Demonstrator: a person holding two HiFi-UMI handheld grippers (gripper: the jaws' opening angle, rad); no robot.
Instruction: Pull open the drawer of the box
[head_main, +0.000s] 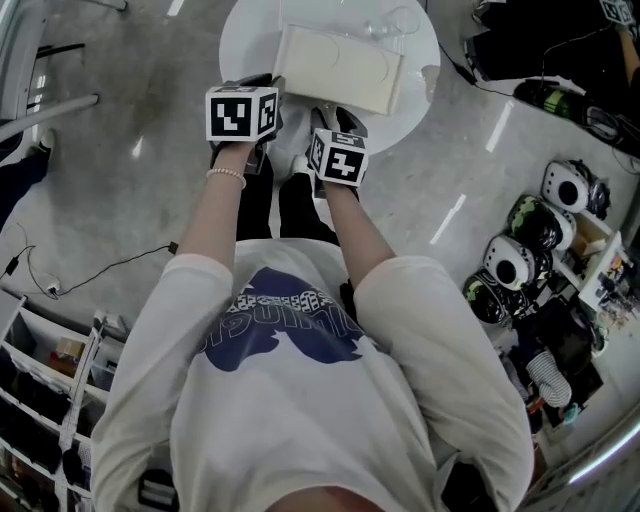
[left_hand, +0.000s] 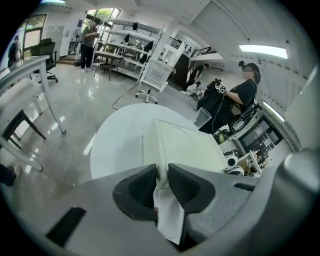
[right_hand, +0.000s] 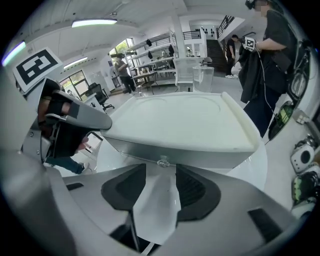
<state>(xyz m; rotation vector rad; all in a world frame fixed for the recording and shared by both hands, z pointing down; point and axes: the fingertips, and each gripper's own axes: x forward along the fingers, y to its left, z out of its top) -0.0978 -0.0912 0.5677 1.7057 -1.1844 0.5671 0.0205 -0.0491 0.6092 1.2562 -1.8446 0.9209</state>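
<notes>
Head view, cream rectangular plastic box (head_main: 340, 65) on round white table (head_main: 250, 40), left gripper (left_hand: 162, 170) pinching the box's near left edge, right gripper (right_hand: 161, 172) jaws spread, small clear drawer knob (right_hand: 162, 162) just beyond their tips.

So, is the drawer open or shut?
Shut: the drawer front sits flush under the box top, and the right gripper is open, not yet on its knob.

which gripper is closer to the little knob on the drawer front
Right. The right gripper faces the knob, which sits just at the tips of its open fingers. The left gripper is clamped on the left edge of the box.
</notes>
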